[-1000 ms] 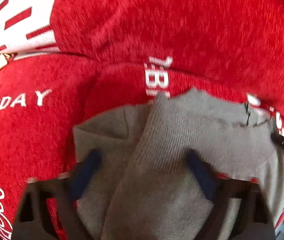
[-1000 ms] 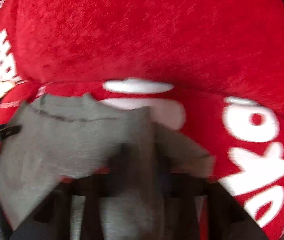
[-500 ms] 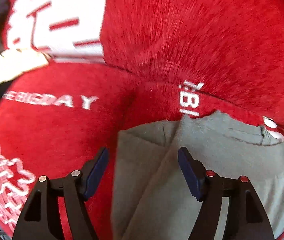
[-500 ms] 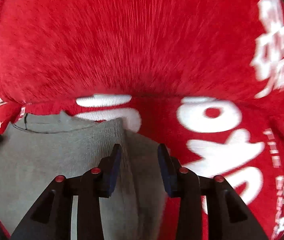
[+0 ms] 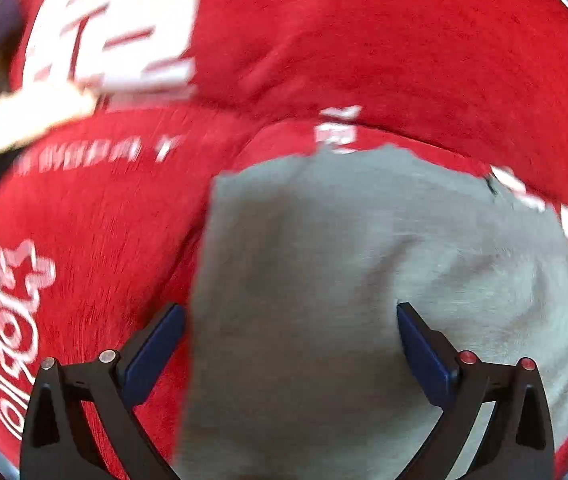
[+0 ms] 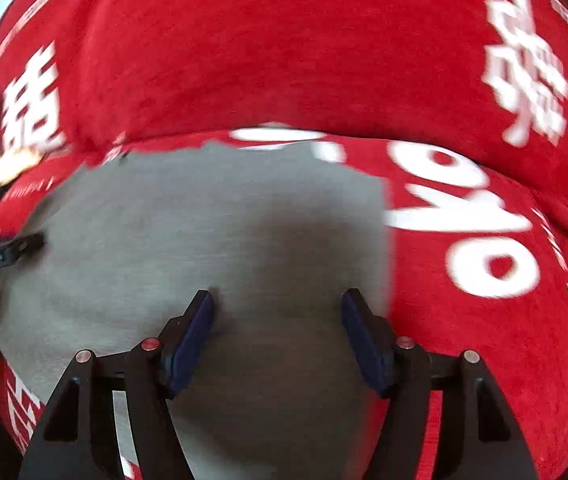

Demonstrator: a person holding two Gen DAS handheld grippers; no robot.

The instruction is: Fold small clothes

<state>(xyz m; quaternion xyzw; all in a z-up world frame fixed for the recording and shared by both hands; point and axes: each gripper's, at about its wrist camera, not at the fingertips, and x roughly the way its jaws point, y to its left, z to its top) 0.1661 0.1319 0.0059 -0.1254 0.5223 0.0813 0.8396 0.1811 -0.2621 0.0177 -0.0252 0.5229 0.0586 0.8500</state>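
The left tongs (image 5: 290, 332) stand wide and are opening further, with nothing pressed between the blue pads (image 5: 156, 352); the left pad sits over the red cloth, the right pad over the grey garment. The right tongs (image 6: 278, 320) are also opening, moderately wide, and hover empty above the garment. The grey garment (image 5: 364, 280) lies flat on the red printed cloth (image 5: 104, 220), its left edge straight and its top edge near the fold in the cloth. The surface under the cloth cannot be identified. The garment appears to be a light, soft knit that will sag and crease readily; it is best taken at an edge or corner with a shallow pinch. Compared with the earlier frames, the raised, bunched fold once held in both tongs is released and the garment now lies smooth, and both tongs have drawn back from it.
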